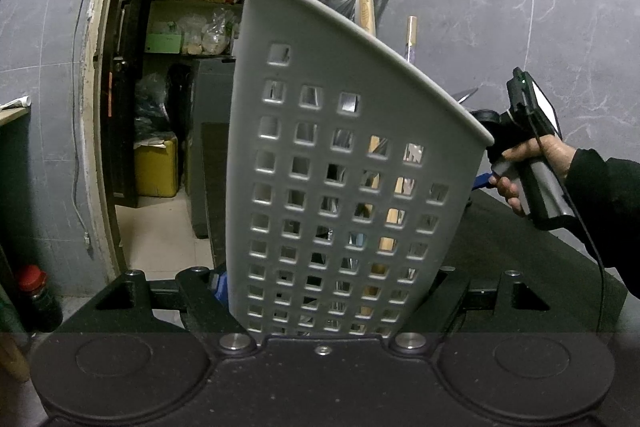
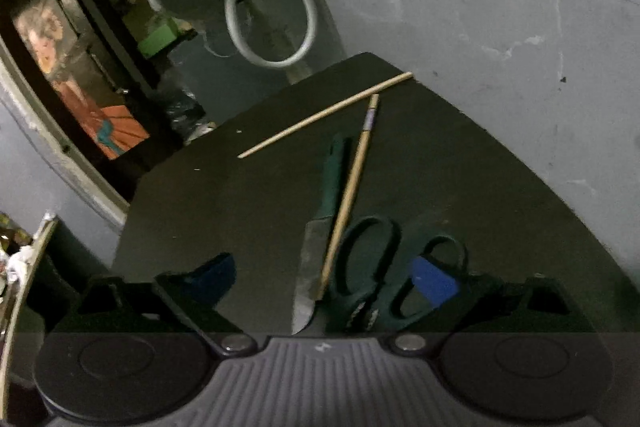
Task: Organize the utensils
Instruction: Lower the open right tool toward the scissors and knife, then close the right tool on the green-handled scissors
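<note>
From the left wrist, the left gripper [image 1: 320,303] was clenched on a pale perforated utensil basket [image 1: 340,155], its two arms hugging the basket's lower sides. The basket filled the centre and stood tilted, its rim slanting down toward four o'clock. Through the square holes, wooden handles and bits of metal showed inside, and a wooden handle [image 1: 366,9] rose above the rim at twelve o'clock. At three o'clock a hand [image 1: 532,167] in a dark sleeve held the other tool over the dark worktop [image 1: 520,227].

From the right wrist, the right gripper [image 2: 320,279] stood released, its blue pads well apart with nothing pressed between them. Between and just beyond them, on the worktop, lay a knife [image 2: 316,259] with a green handle, its tip toward six o'clock. A chopstick [image 2: 348,195] lay across its blade, and black-handled scissors [image 2: 384,267] lay just beside, at four o'clock. A second chopstick [image 2: 324,115] lay apart at twelve o'clock.
</note>
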`<state>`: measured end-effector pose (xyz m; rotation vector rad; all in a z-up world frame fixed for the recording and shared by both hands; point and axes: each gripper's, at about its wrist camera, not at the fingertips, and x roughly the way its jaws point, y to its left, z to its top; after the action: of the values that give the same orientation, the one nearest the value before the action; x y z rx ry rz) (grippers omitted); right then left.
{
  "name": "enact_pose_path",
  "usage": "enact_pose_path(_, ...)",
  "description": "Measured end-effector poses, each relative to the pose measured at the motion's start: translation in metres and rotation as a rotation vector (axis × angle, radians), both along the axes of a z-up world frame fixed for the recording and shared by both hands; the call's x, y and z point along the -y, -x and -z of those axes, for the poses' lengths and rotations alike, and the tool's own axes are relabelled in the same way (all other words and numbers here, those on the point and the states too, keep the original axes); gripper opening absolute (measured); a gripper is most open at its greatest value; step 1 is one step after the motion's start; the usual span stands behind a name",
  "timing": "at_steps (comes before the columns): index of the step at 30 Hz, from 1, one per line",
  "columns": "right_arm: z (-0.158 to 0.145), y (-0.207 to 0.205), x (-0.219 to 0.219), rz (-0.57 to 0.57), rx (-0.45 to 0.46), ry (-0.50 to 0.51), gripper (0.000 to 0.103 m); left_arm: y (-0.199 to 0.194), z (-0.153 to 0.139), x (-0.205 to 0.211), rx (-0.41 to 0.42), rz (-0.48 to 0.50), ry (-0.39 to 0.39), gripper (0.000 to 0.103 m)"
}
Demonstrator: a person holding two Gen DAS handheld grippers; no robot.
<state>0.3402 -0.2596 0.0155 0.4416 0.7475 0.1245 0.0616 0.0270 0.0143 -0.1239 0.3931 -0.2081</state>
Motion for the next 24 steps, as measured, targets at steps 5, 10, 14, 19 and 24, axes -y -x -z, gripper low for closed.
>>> enact_pose_path(5, 0.006, 0.0, 0.005, 0.043, -0.005, -0.002, 0.089, 0.0, 0.0, 0.0, 0.0, 0.0, 0.0, 0.079)
enact_pose_path(10, 0.01, -0.001, 0.005, 0.068, -0.017, 0.037, 0.085, 0.0, 0.0, 0.0, 0.0, 0.0, -0.001, 0.079)
enact_pose_path(14, 0.016, -0.003, 0.006, 0.094, -0.026, 0.069, 0.064, 0.0, 0.0, 0.0, 0.0, 0.0, 0.0, 0.079)
enact_pose_path(19, 0.018, -0.005, 0.003, 0.09, -0.017, 0.122, 0.056, 0.0, 0.0, 0.0, 0.0, 0.0, 0.0, 0.079)
enact_pose_path(24, 0.019, -0.003, -0.004, 0.058, 0.007, 0.211, 0.044, 0.0, 0.0, 0.0, 0.0, 0.001, 0.001, 0.079)
